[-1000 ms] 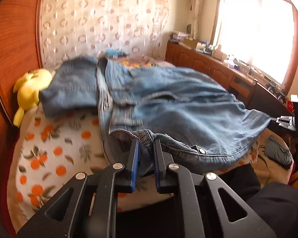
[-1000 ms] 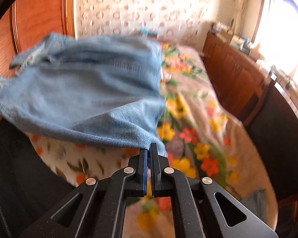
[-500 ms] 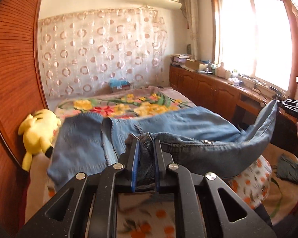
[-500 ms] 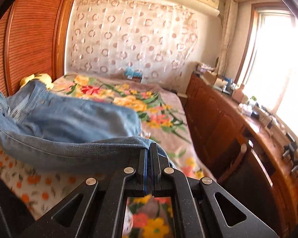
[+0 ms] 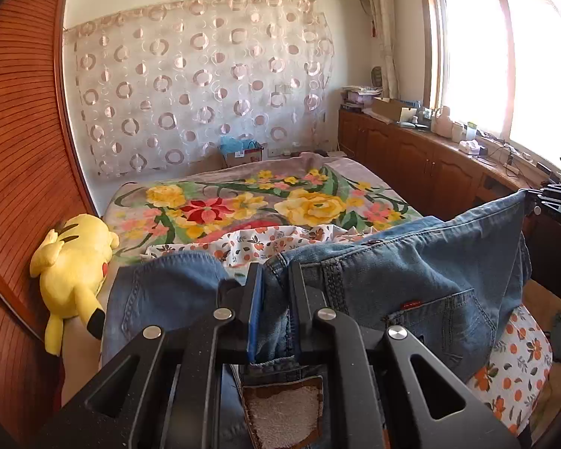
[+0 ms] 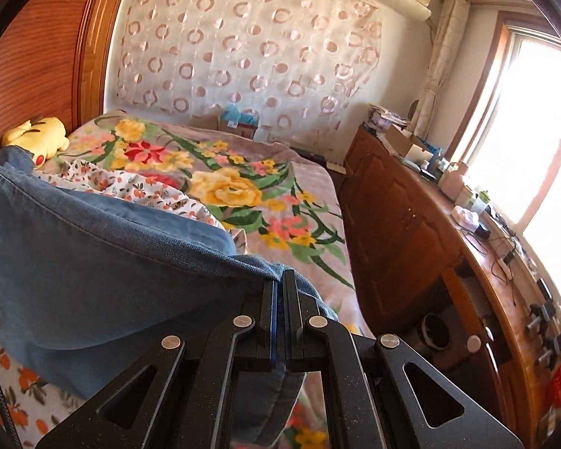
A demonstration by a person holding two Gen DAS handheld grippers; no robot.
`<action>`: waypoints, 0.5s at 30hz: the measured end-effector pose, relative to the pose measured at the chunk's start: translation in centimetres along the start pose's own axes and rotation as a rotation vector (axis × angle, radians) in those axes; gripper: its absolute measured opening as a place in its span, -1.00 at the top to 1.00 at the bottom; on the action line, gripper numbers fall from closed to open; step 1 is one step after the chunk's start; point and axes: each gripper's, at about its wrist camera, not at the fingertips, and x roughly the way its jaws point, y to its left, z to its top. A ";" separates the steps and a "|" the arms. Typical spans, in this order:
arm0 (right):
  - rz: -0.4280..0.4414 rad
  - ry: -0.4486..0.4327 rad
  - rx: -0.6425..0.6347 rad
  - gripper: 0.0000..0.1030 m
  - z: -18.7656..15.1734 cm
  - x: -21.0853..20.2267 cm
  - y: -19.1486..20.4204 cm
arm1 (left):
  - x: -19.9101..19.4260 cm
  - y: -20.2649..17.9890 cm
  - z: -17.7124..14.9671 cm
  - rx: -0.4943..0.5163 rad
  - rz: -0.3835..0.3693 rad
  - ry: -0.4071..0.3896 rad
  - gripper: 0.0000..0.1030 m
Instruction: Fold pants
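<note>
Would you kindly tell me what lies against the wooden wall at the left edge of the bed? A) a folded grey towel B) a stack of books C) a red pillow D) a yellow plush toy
D: a yellow plush toy lies on the bed beside the wooden wall.

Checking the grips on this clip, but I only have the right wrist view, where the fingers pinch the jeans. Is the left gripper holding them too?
Observer: Yes. The left gripper is shut on a bunched part of the jeans, just above the waistband patch.
Operator: Which side of the jeans faces that camera?
Observer: The back. A back pocket with a small red tab shows to the right of the fingers.
</note>
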 end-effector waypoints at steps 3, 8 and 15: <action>0.014 0.008 0.004 0.96 1.9 2.6 -0.2 | 2.1 0.6 1.0 0.008 0.012 0.021 0.72; 0.048 0.055 -0.012 0.96 3.0 7.4 0.0 | 6.7 2.1 1.4 0.010 0.031 0.101 0.72; 0.089 0.136 -0.012 0.96 3.9 14.0 0.8 | 10.3 3.0 0.7 0.004 0.023 0.178 0.66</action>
